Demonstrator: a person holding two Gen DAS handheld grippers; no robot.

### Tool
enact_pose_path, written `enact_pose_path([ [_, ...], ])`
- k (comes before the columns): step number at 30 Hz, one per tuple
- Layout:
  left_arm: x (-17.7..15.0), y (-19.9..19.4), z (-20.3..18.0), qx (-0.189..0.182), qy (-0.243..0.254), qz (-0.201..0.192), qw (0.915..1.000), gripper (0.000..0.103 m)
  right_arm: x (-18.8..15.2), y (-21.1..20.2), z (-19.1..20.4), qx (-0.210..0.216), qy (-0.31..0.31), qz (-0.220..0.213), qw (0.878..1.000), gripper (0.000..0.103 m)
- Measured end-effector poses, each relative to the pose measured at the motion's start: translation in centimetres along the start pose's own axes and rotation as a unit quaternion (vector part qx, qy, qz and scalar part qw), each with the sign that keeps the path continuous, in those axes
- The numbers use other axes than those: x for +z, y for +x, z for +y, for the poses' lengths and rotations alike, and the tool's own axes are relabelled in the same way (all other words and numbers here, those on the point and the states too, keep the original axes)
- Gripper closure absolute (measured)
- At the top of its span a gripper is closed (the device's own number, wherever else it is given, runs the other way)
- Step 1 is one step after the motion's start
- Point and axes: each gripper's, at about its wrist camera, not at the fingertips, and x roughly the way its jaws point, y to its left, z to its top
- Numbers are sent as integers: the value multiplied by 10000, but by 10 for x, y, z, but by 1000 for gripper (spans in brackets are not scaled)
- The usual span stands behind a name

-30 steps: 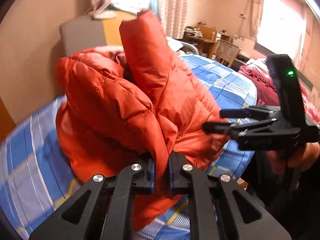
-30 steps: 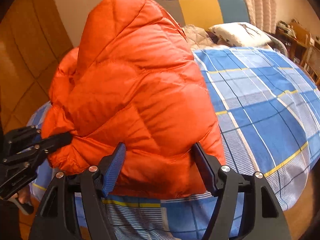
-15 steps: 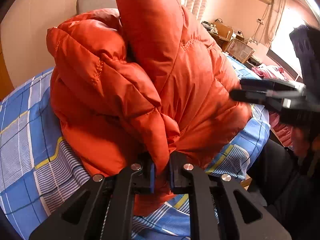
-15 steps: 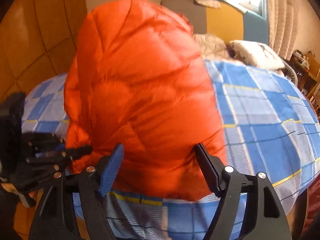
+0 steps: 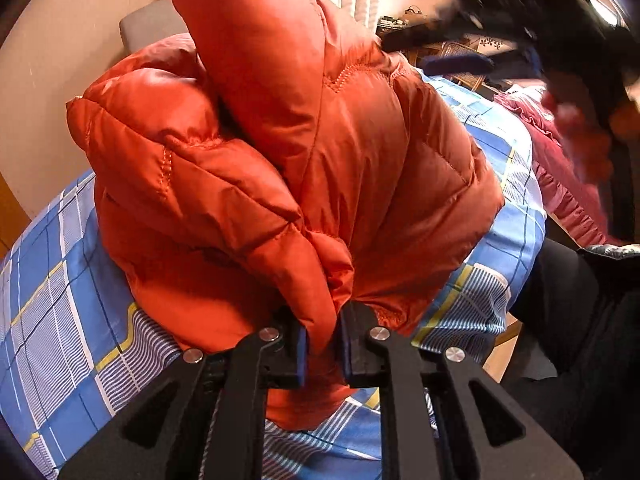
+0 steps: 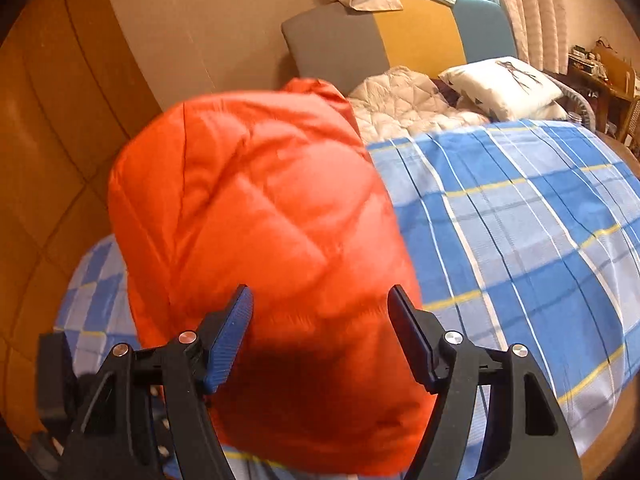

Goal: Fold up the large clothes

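Observation:
A puffy orange down jacket (image 5: 320,160) lies bunched in a tall heap on the blue plaid bed cover (image 5: 60,300). My left gripper (image 5: 323,344) is shut on a pinched fold at the heap's near lower edge. In the right wrist view the jacket (image 6: 260,220) fills the left half. My right gripper (image 6: 320,300) hovers over its near end, jaws wide and closing a little, and the pads do not press the fabric. Seen from the left wrist, the right gripper (image 5: 416,54) is a blur above the jacket's far top corner.
The bed cover (image 6: 520,220) stretches away to the right. A white pillow (image 6: 504,84) and a beige quilted blanket (image 6: 400,100) lie by the grey and yellow headboard (image 6: 360,48). Dark red bedding (image 5: 560,184) sits beyond the bed's right edge. A wall runs close on the left.
My right gripper has lifted from the jacket's lower side to above its top. The left gripper keeps its hold, and the heap now sits closer and lower in its view.

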Motion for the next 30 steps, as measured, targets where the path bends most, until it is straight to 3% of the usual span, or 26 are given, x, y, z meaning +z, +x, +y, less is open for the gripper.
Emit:
enact_pose_path([
  [11, -1, 5, -10, 198, 348, -19, 9992, 91, 27, 31, 15, 131, -319, 138, 9993, 33],
  [22, -3, 6, -15, 232, 532, -120, 9982, 91, 36, 36, 13, 238, -222, 102, 9994, 33],
  [27, -6, 5, -13, 219, 562, -151, 9981, 91, 33, 53, 22, 126, -449, 375, 9982, 33],
  [30, -7, 6, -12, 196, 545, -152, 9982, 91, 27, 75, 37, -52, -917, 734, 9931, 33],
])
